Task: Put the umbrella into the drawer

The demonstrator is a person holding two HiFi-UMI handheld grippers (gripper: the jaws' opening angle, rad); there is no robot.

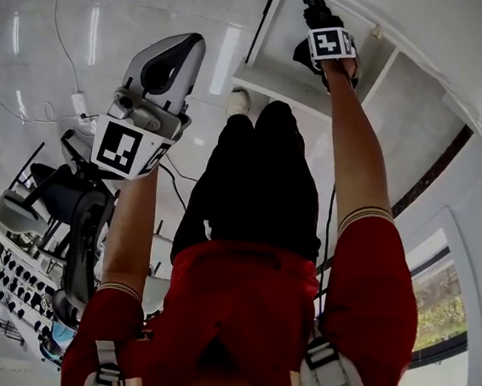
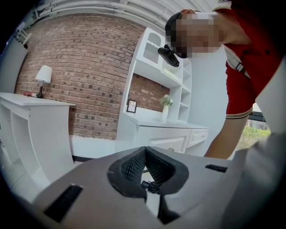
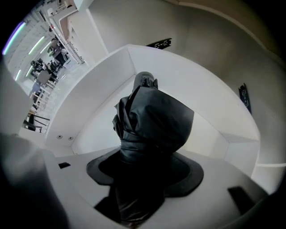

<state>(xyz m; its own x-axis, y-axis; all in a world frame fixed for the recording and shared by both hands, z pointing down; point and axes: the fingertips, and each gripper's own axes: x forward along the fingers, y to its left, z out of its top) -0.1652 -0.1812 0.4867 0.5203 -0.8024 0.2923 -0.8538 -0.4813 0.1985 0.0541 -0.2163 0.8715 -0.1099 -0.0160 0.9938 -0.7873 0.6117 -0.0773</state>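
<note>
Right, in the head view my right gripper (image 1: 318,16) is up at one o'clock, pointing down into the open white drawer (image 1: 280,82). Its fingers (image 3: 99,172) are clamped round the folded black umbrella (image 3: 152,120). The umbrella's far end reaches low inside the drawer, near a back corner; I cannot tell whether it touches the bottom. My left gripper (image 1: 162,68) hangs at ten o'clock, well apart from the drawer, with its fingers (image 2: 129,167) pressed together at the tips and empty. It faces a white cabinet (image 2: 165,134) and a brick wall (image 2: 89,71).
</note>
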